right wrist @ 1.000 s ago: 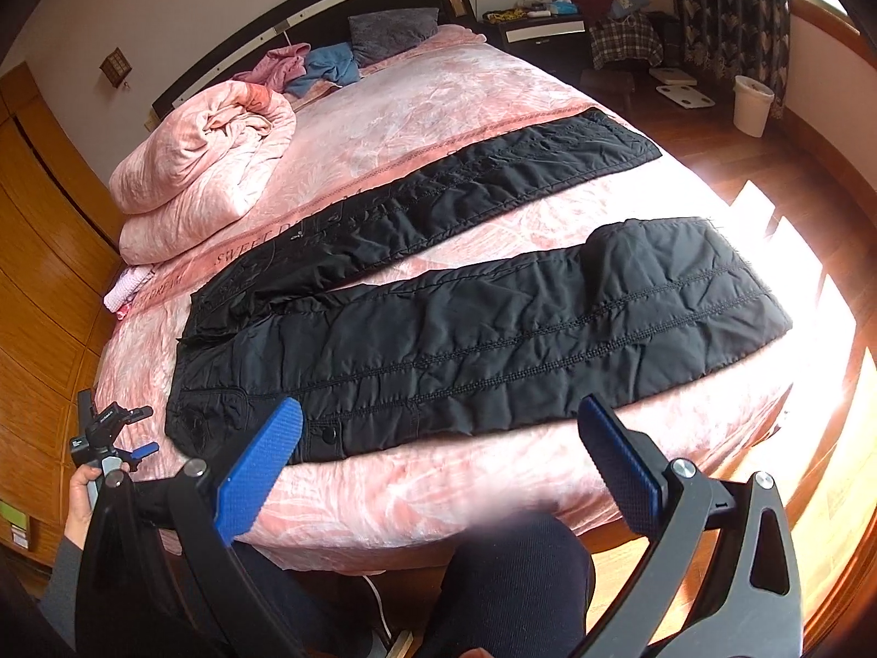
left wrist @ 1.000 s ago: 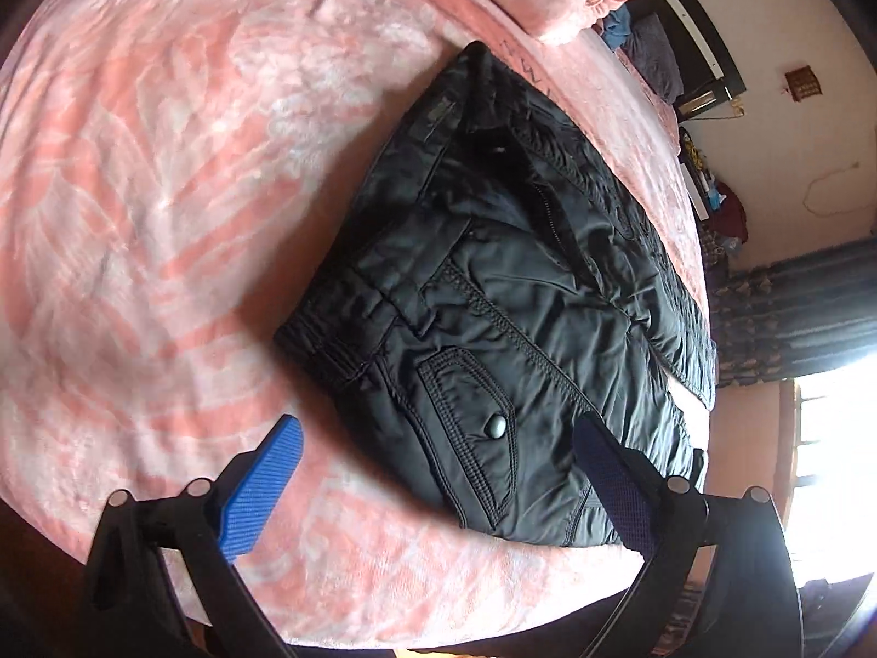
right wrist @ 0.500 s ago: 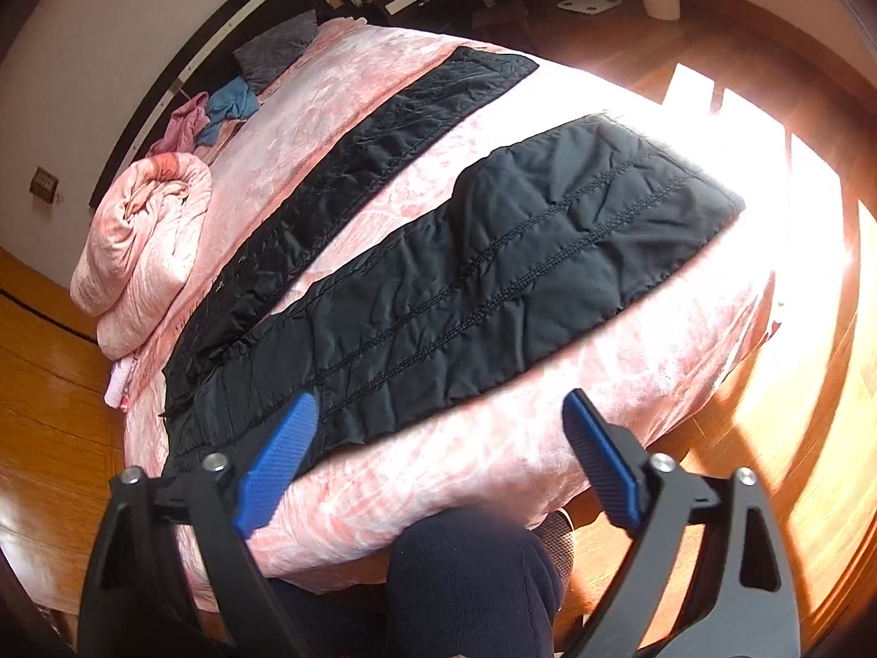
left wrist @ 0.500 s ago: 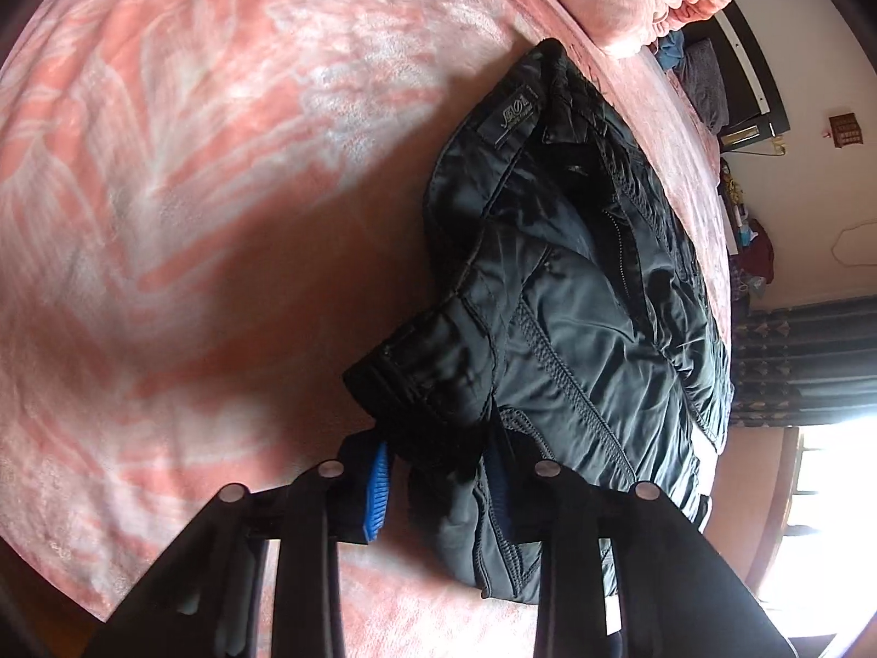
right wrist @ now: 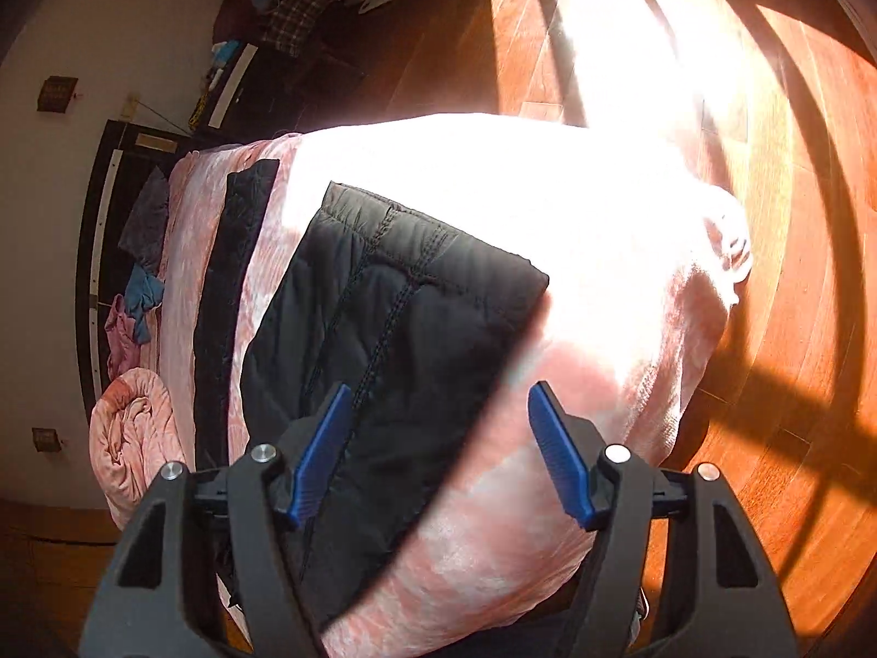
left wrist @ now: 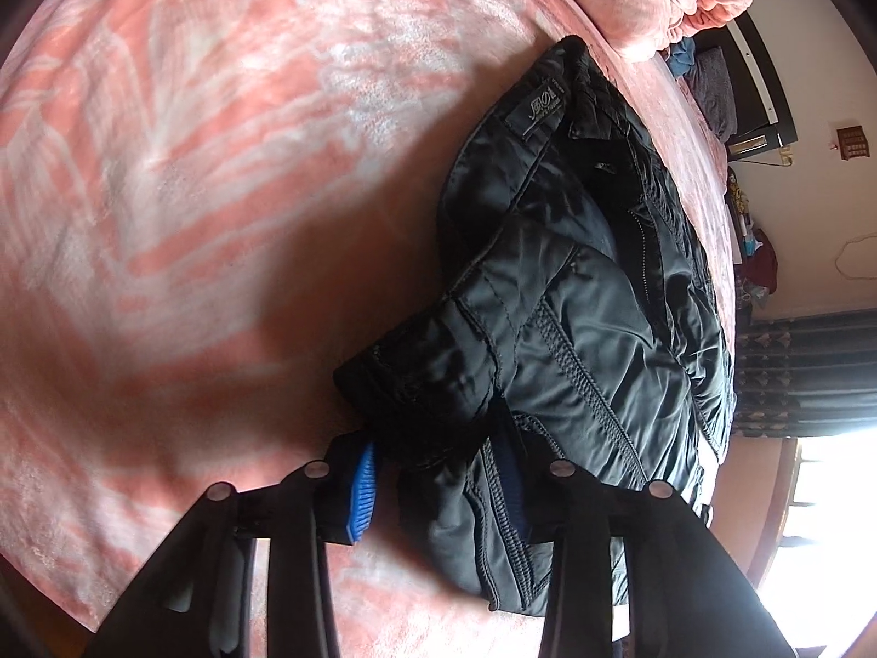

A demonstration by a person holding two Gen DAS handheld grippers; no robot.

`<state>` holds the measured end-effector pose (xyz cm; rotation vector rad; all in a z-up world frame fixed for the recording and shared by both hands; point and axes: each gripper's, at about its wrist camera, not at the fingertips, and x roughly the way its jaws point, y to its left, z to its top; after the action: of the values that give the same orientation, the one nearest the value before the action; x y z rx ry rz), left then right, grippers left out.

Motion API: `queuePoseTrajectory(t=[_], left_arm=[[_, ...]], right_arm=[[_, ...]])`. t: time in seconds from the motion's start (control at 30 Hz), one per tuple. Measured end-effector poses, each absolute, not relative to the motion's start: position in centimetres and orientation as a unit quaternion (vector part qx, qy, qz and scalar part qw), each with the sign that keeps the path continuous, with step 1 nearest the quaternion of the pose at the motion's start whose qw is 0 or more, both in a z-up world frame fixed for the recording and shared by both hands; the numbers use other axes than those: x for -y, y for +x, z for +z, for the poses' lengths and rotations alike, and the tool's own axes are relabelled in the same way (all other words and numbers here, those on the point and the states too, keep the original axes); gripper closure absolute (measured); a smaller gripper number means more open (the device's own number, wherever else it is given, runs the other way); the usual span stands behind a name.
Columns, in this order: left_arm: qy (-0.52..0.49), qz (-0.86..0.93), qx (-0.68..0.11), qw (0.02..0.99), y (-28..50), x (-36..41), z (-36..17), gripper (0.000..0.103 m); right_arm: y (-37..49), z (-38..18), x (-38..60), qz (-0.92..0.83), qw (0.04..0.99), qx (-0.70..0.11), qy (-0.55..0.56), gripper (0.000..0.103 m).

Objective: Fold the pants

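Observation:
Black padded pants (left wrist: 581, 296) lie spread on a pink bed (left wrist: 192, 192). In the left wrist view my left gripper (left wrist: 438, 482) is shut on the near corner of the waistband, which bunches up between the blue pads. In the right wrist view my right gripper (right wrist: 438, 449) is open, low over the near leg (right wrist: 394, 329) close to its hem edge, one blue pad over the fabric and the other over the bedspread. The far leg (right wrist: 230, 285) lies parallel beyond it.
A rolled pink quilt (right wrist: 137, 438) and loose clothes (right wrist: 137, 296) sit at the headboard end. Wooden floor (right wrist: 795, 219) with strong sunlight lies past the bed's foot. A dresser with clutter (right wrist: 285, 27) stands by the wall.
My left gripper closed on the waistband corner and lifted it slightly. My right gripper swung along the near leg toward its hem and dropped close to the bed, staying open.

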<state>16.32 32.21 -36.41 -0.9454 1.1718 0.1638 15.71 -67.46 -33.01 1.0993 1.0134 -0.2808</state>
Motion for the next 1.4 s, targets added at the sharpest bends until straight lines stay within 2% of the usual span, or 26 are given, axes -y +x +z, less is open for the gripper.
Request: queuePoseTrajectory(t=[0.07, 0.1, 0.13, 0.2, 0.3, 0.43, 0.6, 0.77, 0.83, 0.87, 0.9, 0.97, 1.07, 1.2, 1.3, 1.4], left_arm=[[-0.428, 0.089, -0.523, 0.731, 16.1, -31.8, -36.2, 0.075], [-0.431, 0.097, -0.519, 0.731, 16.0, -31.8, -36.2, 0.076], [-0.432, 0.105, -0.515, 0.733, 15.6, -31.9, -36.1, 0.077], [-0.438, 0.128, -0.496, 0.739, 14.9, -32.1, -35.6, 0.079], [-0.474, 0.161, -0.450, 0.740, 12.0, -34.1, -34.9, 0.082], [-0.480, 0.199, -0.438, 0.733, 8.8, -36.8, -34.9, 0.082], [-0.498, 0.219, -0.427, 0.722, 6.7, -37.9, -35.9, 0.082], [-0.476, 0.229, -0.447, 0.722, 7.9, -37.8, -36.3, 0.078], [-0.471, 0.217, -0.457, 0.722, 7.4, -38.0, -35.9, 0.072], [-0.466, 0.214, -0.463, 0.723, 7.2, -38.3, -35.4, 0.064], [-0.451, 0.224, -0.468, 0.727, 6.8, -38.5, -34.6, 0.046], [-0.402, 0.261, -0.470, 0.741, 6.2, -39.1, -32.5, 0.022], [-0.364, 0.250, -0.454, 0.774, 7.3, -40.0, -29.7, 0.017], [-0.344, 0.203, -0.448, 0.800, 12.4, -41.0, -27.0, 0.004], [-0.328, 0.160, -0.460, 0.809, 17.2, -41.5, -26.0, 0.004], [-0.313, 0.121, -0.477, 0.813, 22.6, -41.7, -26.2, 0.004]], right_arm=[[16.4, -33.8, 67.7, -0.123, 0.721, -0.461, 0.502, 0.036], [16.7, -34.1, 67.6, -0.115, 0.721, -0.459, 0.507, 0.050], [16.9, -34.4, 67.5, -0.101, 0.719, -0.456, 0.514, 0.072], [17.1, -34.2, 66.8, -0.085, 0.721, -0.453, 0.517, 0.087], [17.5, -32.5, 64.6, -0.050, 0.739, -0.456, 0.494, 0.092], [16.9, -31.2, 61.7, -0.039, 0.749, -0.480, 0.455, 0.094], [15.8, -33.7, 61.3, -0.050, 0.738, -0.518, 0.429, 0.094], [15.2, -32.6, 60.7, -0.047, 0.751, -0.520, 0.405, 0.091], [14.9, -31.4, 60.8, -0.046, 0.757, -0.532, 0.376, 0.072], [14.9, -30.1, 60.6, -0.066, 0.767, -0.533, 0.350, 0.054], [14.5, -28.7, 60.8, -0.100, 0.780, -0.531, 0.315, 0.050], [13.9, -26.4, 60.8, -0.126, 0.804, -0.511, 0.277, 0.050], [15.4, -25.2, 58.7, -0.083, 0.823, -0.504, 0.248, 0.049], [18.0, -28.6, 57.1, -0.052, 0.803, -0.542, 0.243, 0.047], [18.8, -31.6, 57.3, -0.070, 0.770, -0.586, 0.244, 0.049], [19.3, -30.9, 57.0, -0.077, 0.767, -0.597, 0.222, 0.048]])
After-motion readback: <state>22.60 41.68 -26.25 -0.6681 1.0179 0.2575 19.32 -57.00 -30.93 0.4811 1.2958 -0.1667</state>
